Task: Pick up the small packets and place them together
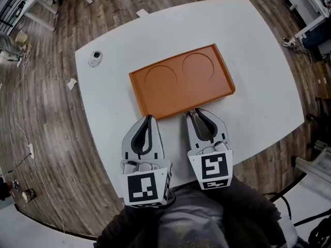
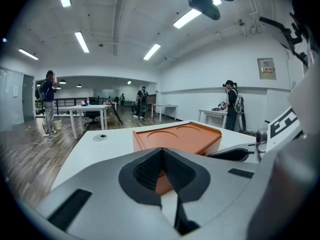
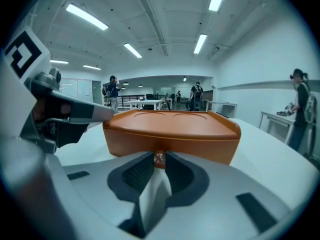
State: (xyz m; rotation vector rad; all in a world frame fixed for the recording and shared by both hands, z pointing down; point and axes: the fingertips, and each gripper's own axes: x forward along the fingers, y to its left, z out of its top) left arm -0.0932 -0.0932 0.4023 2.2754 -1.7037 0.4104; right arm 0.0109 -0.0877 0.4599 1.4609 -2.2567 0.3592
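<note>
Small packet (image 3: 159, 158): we count one. It is tiny and orange-brown with a pale glossy patch. It is pinched between the jaw tips of the right gripper (image 1: 193, 112), just in front of the near wall of the orange tray (image 3: 170, 134). We cannot read any print.

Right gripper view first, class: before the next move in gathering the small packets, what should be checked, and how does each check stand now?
1. Right gripper has a packet: ok, a small packet is pinched between its tips.
2. Left gripper is free: ok, jaws together, nothing between them.
3. Orange tray is bare: ok, both round recesses are empty.
4. Right gripper is near the tray: ok, its tips are at the tray's near edge.
5. More packets in sight on the white table: not ok, none shows in any view.
6. Packet held squarely: cannot tell, too little of it shows.
</note>
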